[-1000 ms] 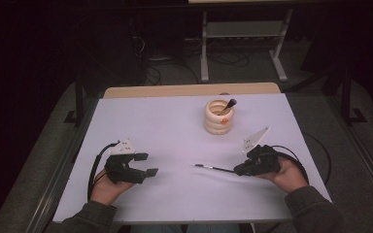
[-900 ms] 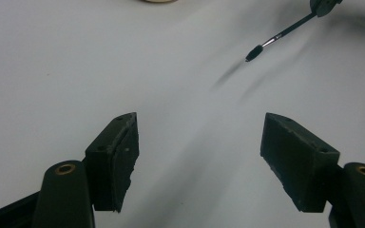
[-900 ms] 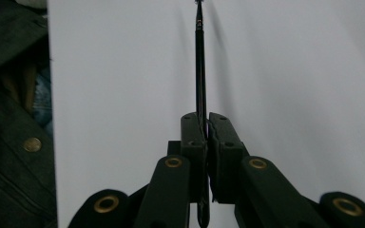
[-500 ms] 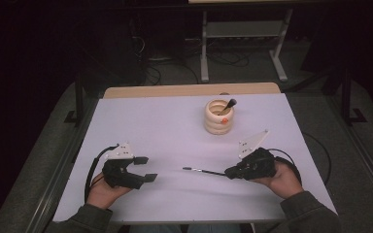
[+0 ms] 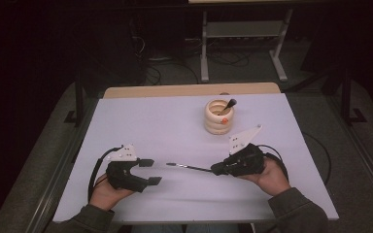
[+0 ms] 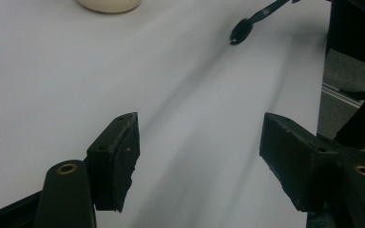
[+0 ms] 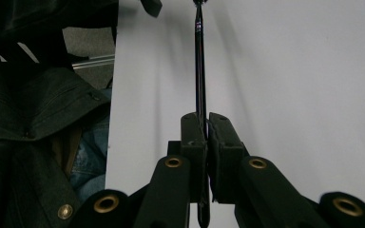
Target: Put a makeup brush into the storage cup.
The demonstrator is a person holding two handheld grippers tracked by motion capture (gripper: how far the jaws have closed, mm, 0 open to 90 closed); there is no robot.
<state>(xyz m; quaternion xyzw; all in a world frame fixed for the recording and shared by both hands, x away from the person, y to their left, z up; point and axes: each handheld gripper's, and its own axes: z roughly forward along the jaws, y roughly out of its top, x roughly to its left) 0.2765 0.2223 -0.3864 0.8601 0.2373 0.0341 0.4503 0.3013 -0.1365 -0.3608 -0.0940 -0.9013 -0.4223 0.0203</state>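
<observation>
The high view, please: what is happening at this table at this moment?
A person works at a white table with a gripper in each hand. The right gripper has its jaws shut on a thin black brush, held level and pointing toward the left gripper, whose jaws are open and empty. A ringed wooden holder behind them has another brush in it.

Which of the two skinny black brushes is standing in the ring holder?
The black brush with the bushy tip, which leans inside the stacked cream wooden rings. The other thin black brush is held level over the white table, pinched in the right claw.
</observation>
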